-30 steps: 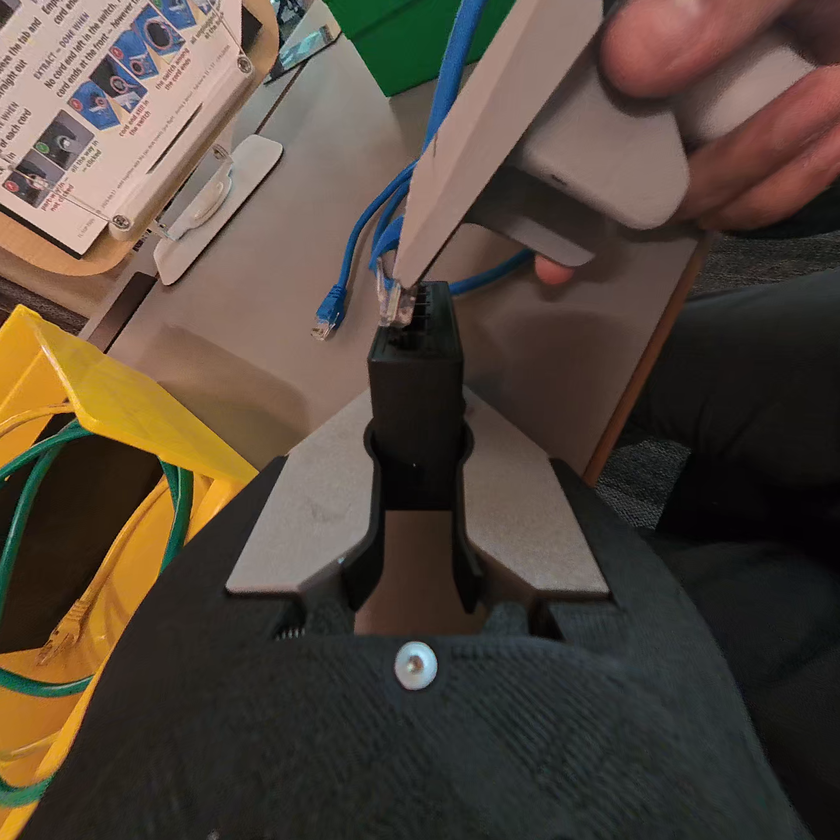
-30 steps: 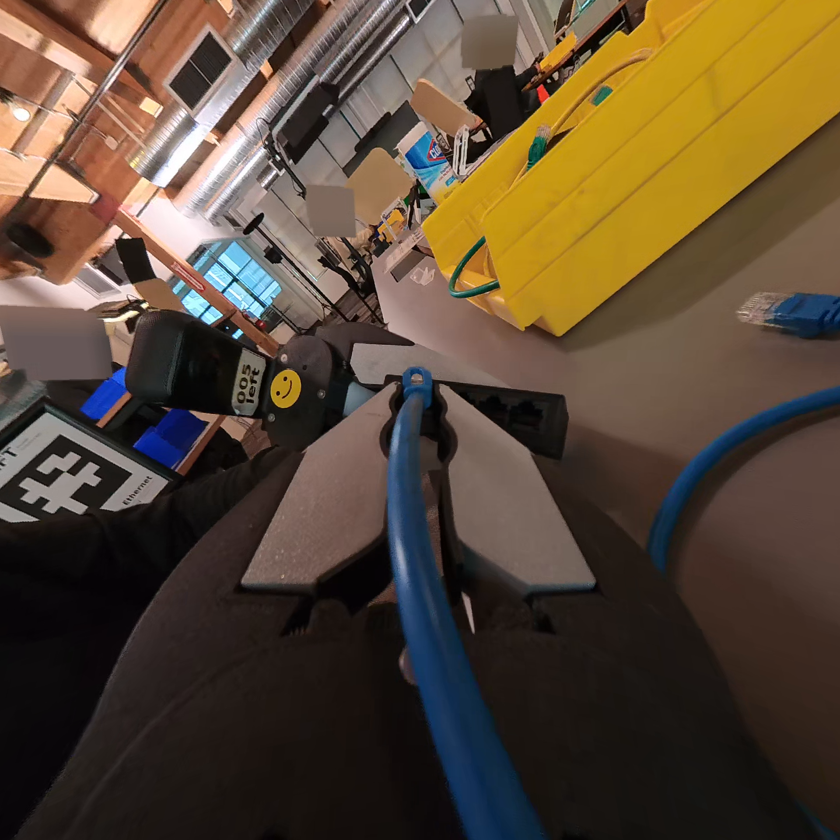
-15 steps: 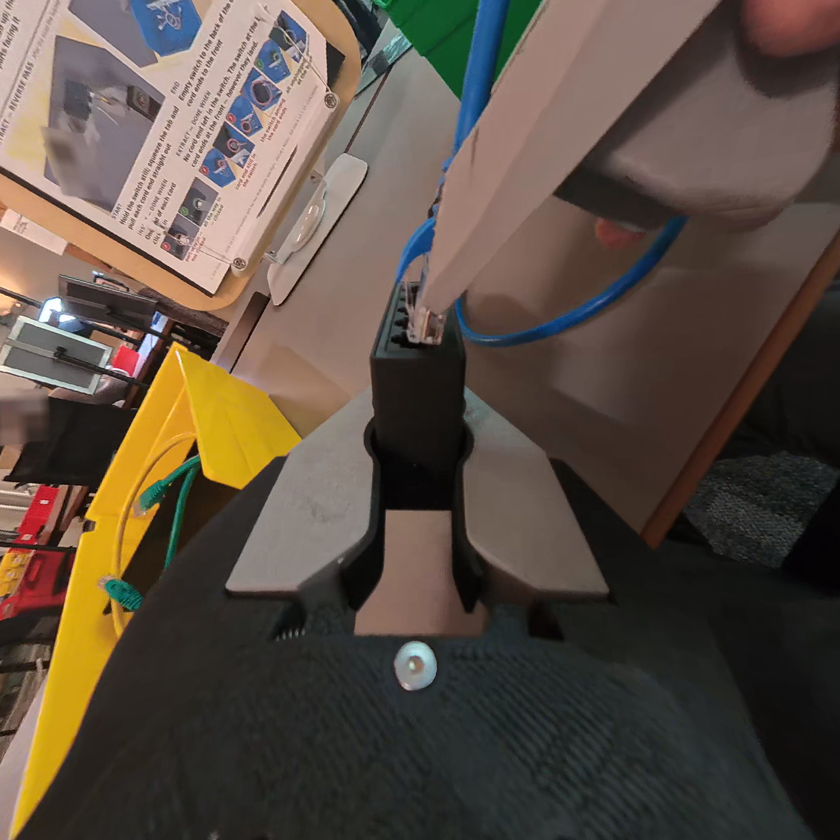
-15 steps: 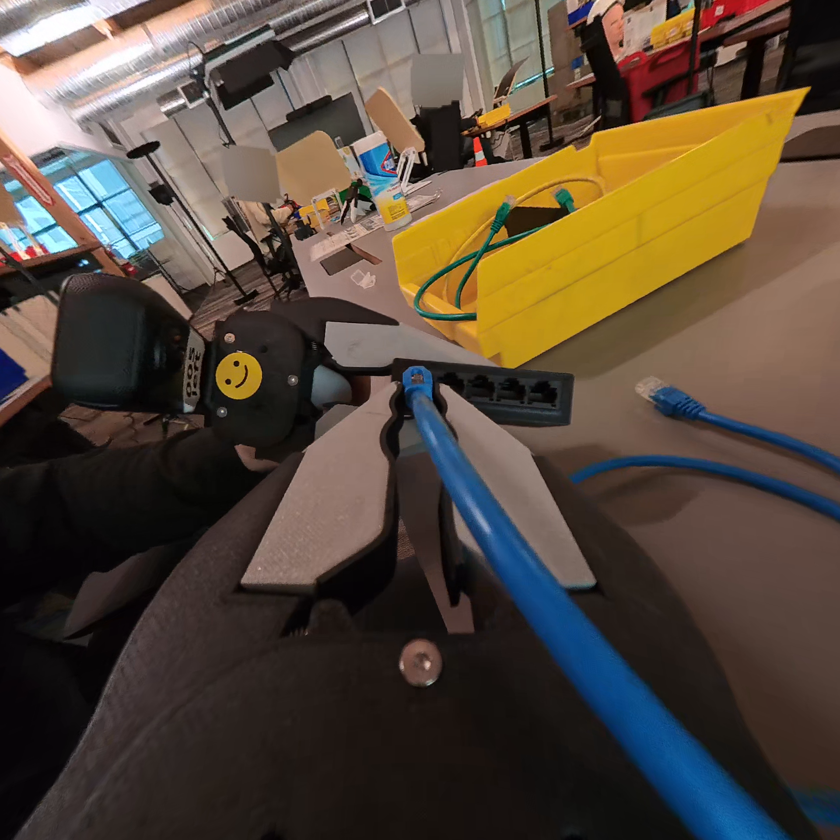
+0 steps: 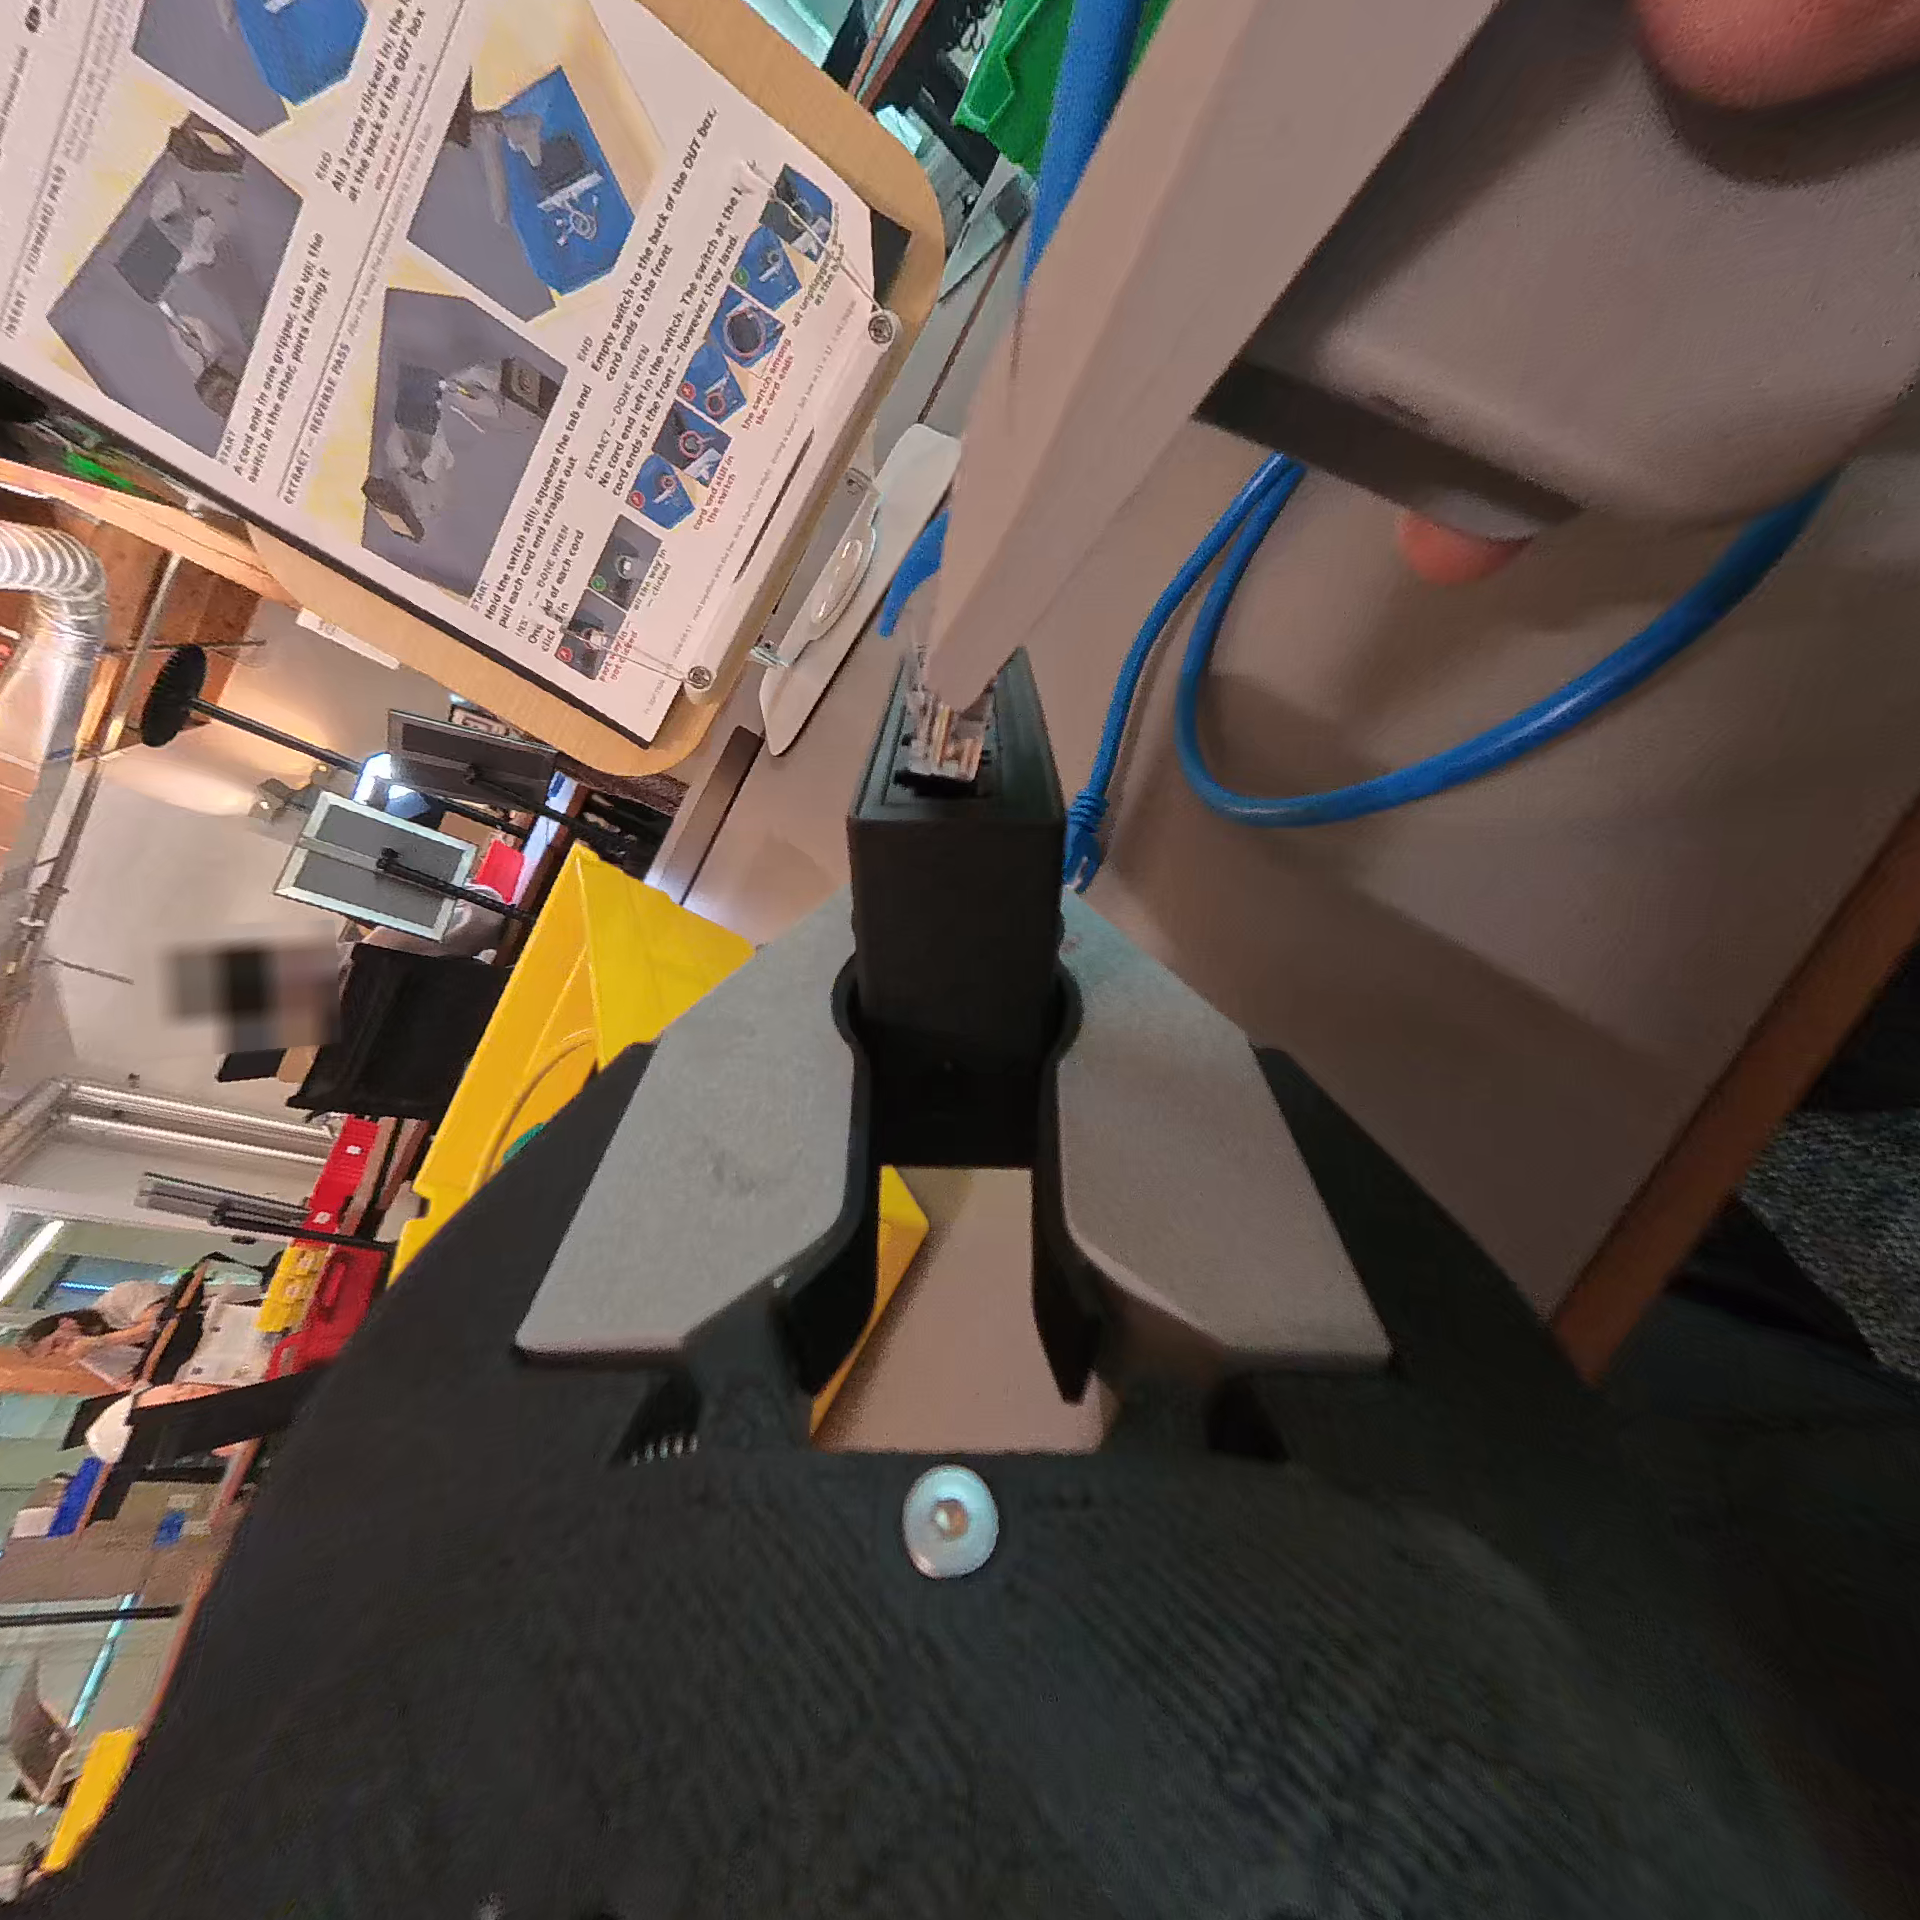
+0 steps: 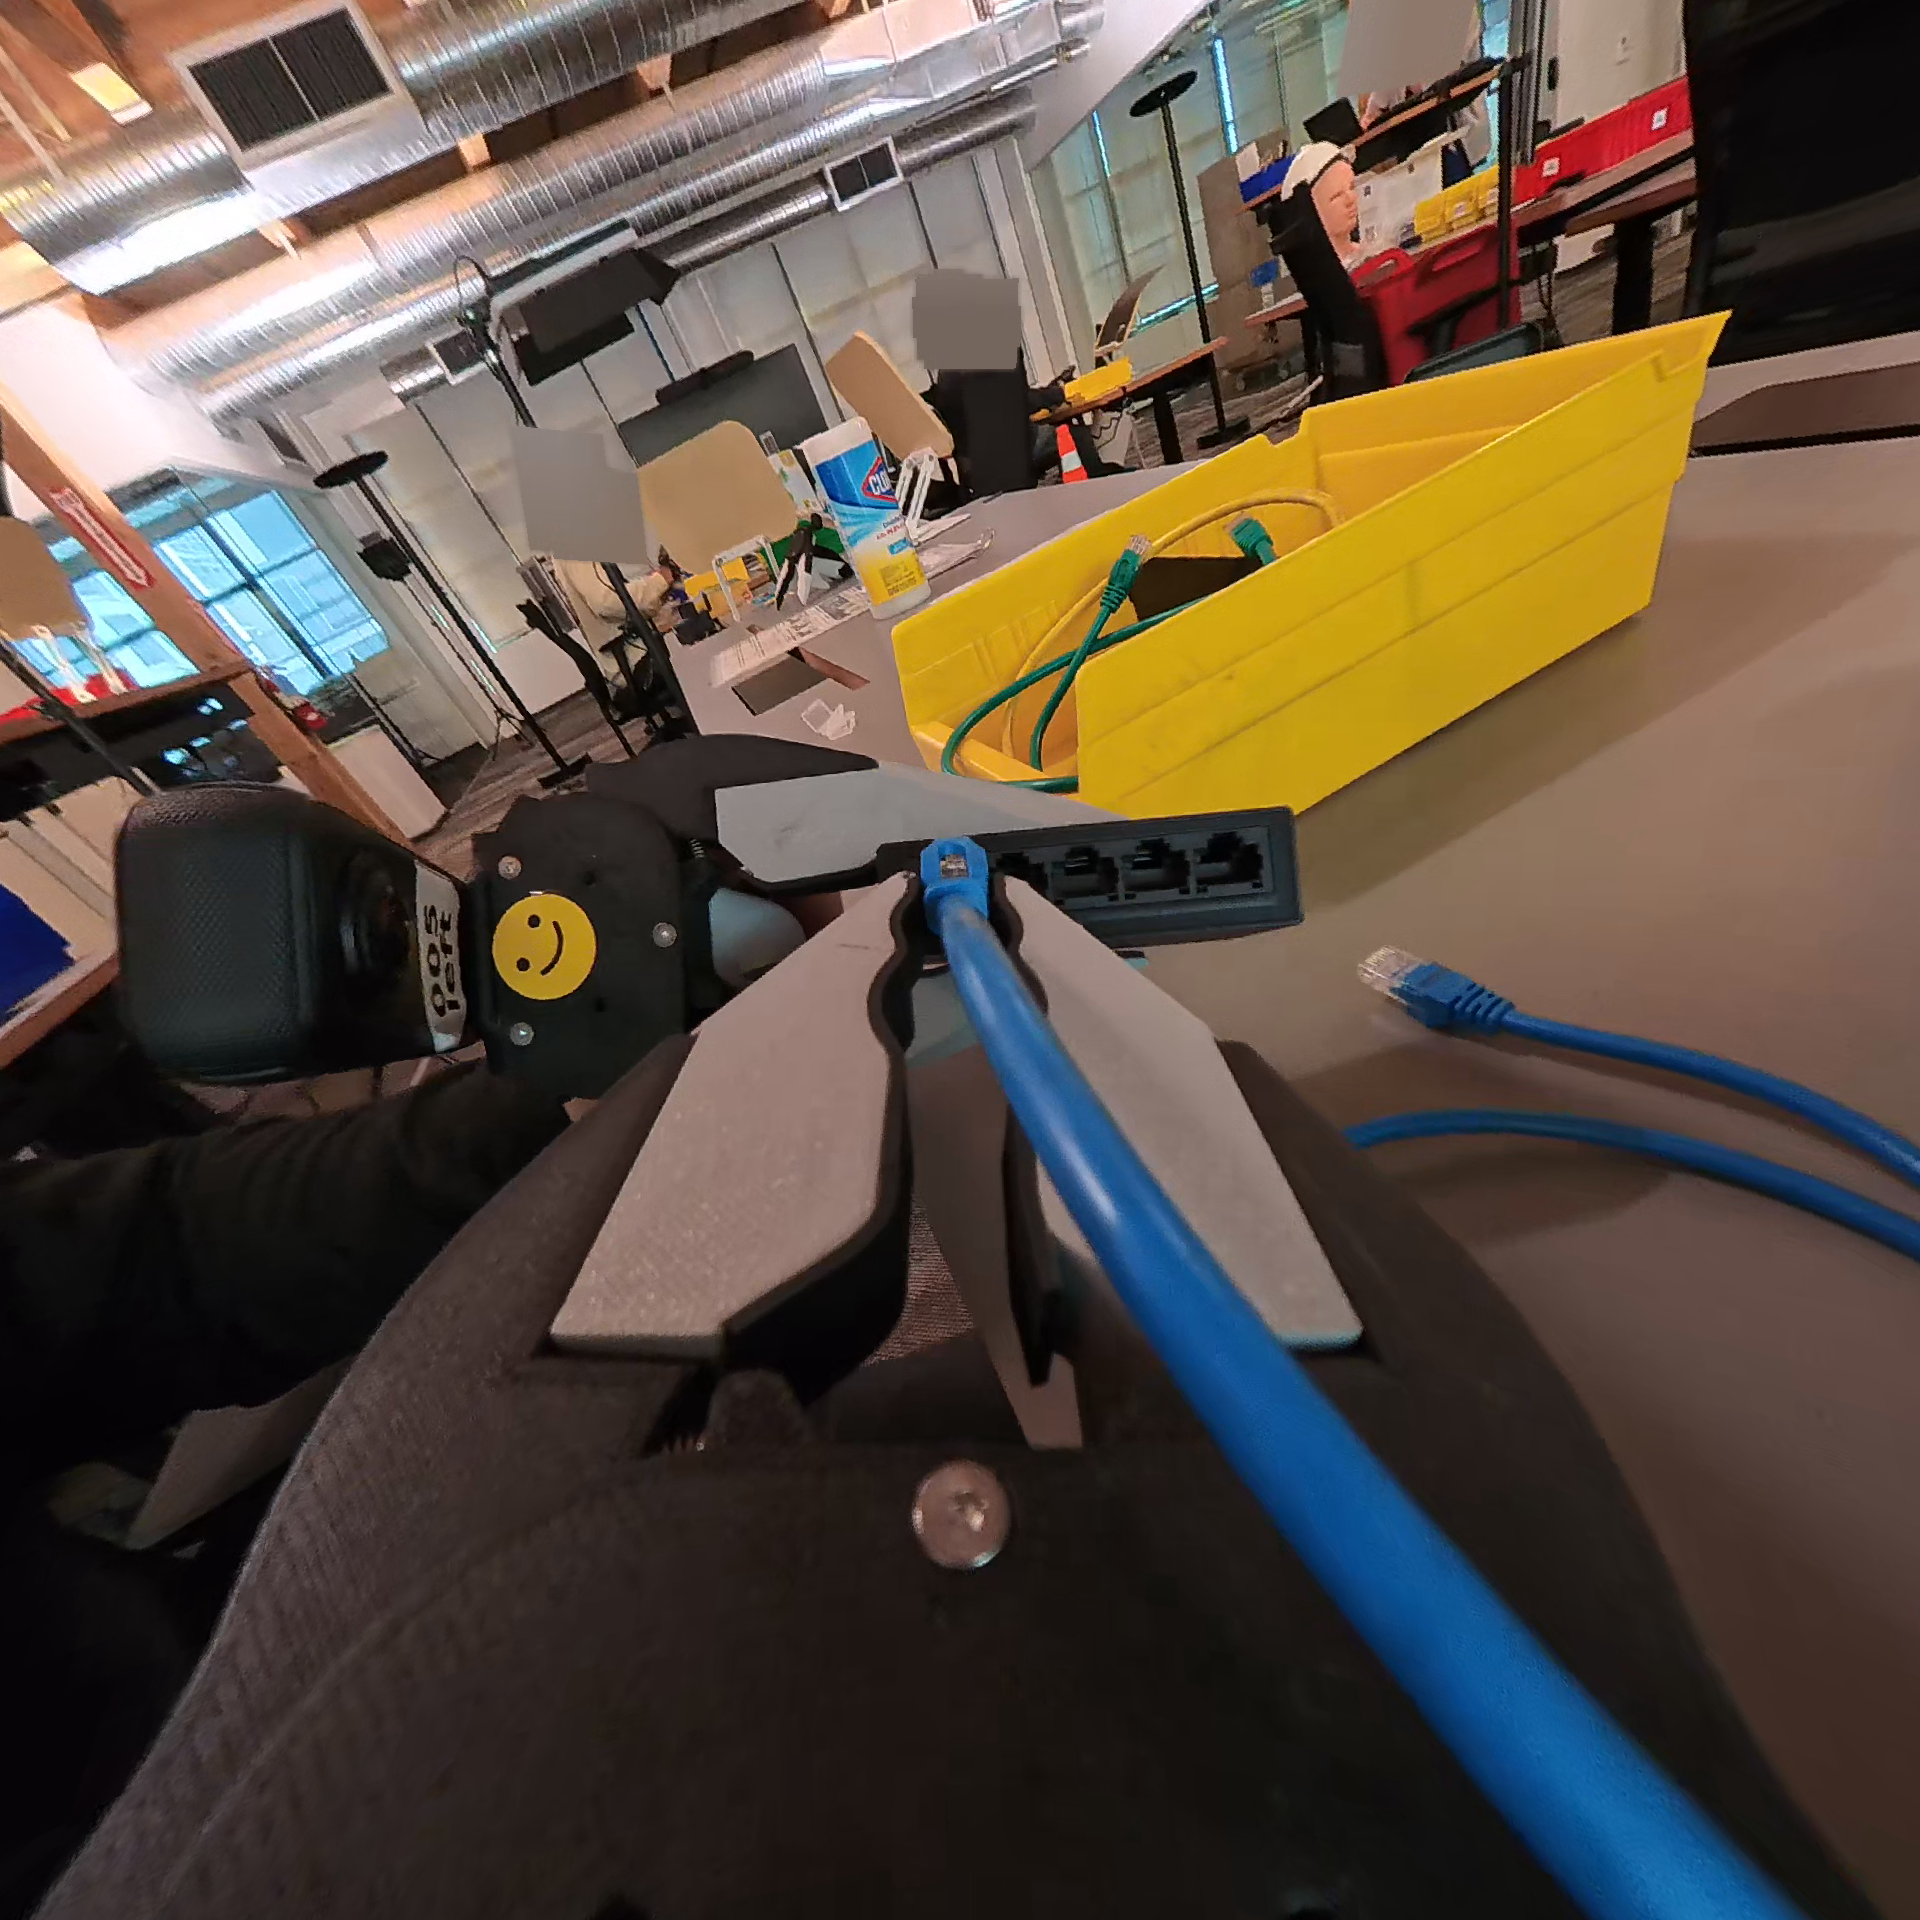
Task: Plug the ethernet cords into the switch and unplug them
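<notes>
**Blue plug at the end port, switch clamped in L gripper**

L gripper [image 5: 956, 997] is closed on the black switch [image 5: 956, 862], pinching its narrow end between both fingers; the switch sticks out fwd along the fingers, port face turned toward the R gripper. In the R wrist view the switch [image 6: 1143, 868] sits horizontal just above the grey table [image 6: 1662, 831], w/ a row of ports facing the cam; 4 ports to the right show empty.

R gripper [image 6: 951, 904] is clamped on the blue ethernet cord [image 6: 1195, 1247] right behind its plug [image 6: 951, 862]. Plug is at the leftmost port, touching the switch face; how deep it sits can't be told. From the L wrist view the clear plug tip [image 5: 940, 727] is in the port opening under the R gripper's grey finger [image 5: 1039, 416].

Cord runs back over the R gripper body and loops on the table [image 5: 1351, 790]. A 2nd blue plug [image 6: 1423, 982] lies loose on the table, near the switch, apart from it.

Yellow bin [image 6: 1351, 665] stands behind the switch, holding green and yellow cords [image 6: 1049, 675]. An instruction board [image 5: 416, 312] stands at the table's far side in the L wrist view.
</notes>
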`<state>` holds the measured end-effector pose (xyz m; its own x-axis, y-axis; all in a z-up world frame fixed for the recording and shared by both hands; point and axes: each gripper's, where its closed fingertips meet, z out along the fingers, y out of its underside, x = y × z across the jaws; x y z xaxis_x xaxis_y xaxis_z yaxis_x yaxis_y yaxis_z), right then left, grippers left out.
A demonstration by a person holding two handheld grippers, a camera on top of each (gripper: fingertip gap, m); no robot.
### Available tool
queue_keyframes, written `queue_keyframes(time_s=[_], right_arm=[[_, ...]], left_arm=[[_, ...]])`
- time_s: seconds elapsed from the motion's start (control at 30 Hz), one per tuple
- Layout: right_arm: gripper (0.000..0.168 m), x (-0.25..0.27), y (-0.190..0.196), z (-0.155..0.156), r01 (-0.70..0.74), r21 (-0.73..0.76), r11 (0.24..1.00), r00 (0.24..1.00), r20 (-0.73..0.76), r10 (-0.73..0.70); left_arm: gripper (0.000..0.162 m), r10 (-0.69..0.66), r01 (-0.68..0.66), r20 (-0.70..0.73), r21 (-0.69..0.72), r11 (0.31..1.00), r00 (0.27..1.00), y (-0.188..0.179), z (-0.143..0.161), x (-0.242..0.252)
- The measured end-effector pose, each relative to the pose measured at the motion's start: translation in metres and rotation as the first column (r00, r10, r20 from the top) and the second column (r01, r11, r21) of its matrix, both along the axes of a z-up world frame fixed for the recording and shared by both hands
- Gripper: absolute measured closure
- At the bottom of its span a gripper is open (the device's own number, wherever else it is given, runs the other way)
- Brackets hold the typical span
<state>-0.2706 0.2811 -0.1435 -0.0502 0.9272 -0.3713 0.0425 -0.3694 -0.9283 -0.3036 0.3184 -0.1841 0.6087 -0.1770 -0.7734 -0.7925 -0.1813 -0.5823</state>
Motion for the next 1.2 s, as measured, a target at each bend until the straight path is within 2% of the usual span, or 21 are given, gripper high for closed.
queue_keyframes(time_s=[0.03, 0.1, 0.33, 0.5, 0.67, 0.73, 1.07, 1.2], right_arm=[[0.159, 0.000, 0.001, 0.000, 0.010, 0.024, 1.000, 1.000, 0.007, -0.010], [0.159, 0.001, 0.001, 0.000, 0.019, 0.070, 0.997, 1.000, 0.017, -0.020], [0.159, 0.001, 0.000, -0.002, 0.009, 0.089, 0.996, 1.000, 0.028, -0.012], [0.158, 0.000, -0.001, -0.006, -0.025, 0.109, 0.994, 0.996, 0.092, 0.015], [0.155, -0.002, 0.006, -0.008, 0.010, 0.118, 0.993, 0.991, 0.131, -0.026], [0.149, -0.001, 0.006, -0.004, 0.013, 0.123, 0.992, 0.992, 0.119, -0.028], [0.160, 0.010, 0.010, 0.005, 0.026, 0.117, 0.993, 0.996, 0.080, -0.035], [0.159, 0.011, 0.007, 0.004, -0.005, 0.120, 0.993, 0.997, 0.081, -0.005]], left_arm=[[0.136, 0.003, -0.003, -0.011, -0.001, 1.000, 1.000, 0.001, 0.000, 0.000], [0.137, 0.001, -0.001, -0.009, -0.001, 1.000, 1.000, 0.002, 0.000, 0.001], [0.137, -0.008, 0.009, -0.064, 0.016, 1.000, 0.998, 0.004, 0.003, 0.006], [0.137, 0.000, 0.001, -0.058, 0.013, 1.000, 0.998, 0.004, -0.001, 0.006], [0.136, -0.034, 0.037, 0.131, -0.016, 0.999, 0.991, 0.012, -0.011, 0.013], [0.136, -0.038, 0.040, 0.141, -0.014, 0.999, 0.989, 0.012, -0.010, 0.013], [0.137, -0.036, 0.038, 0.149, -0.009, 0.999, 0.988, 0.010, -0.008, 0.013], [0.136, -0.042, 0.043, 0.124, -0.007, 0.999, 0.991, 0.007, -0.007, 0.013]])
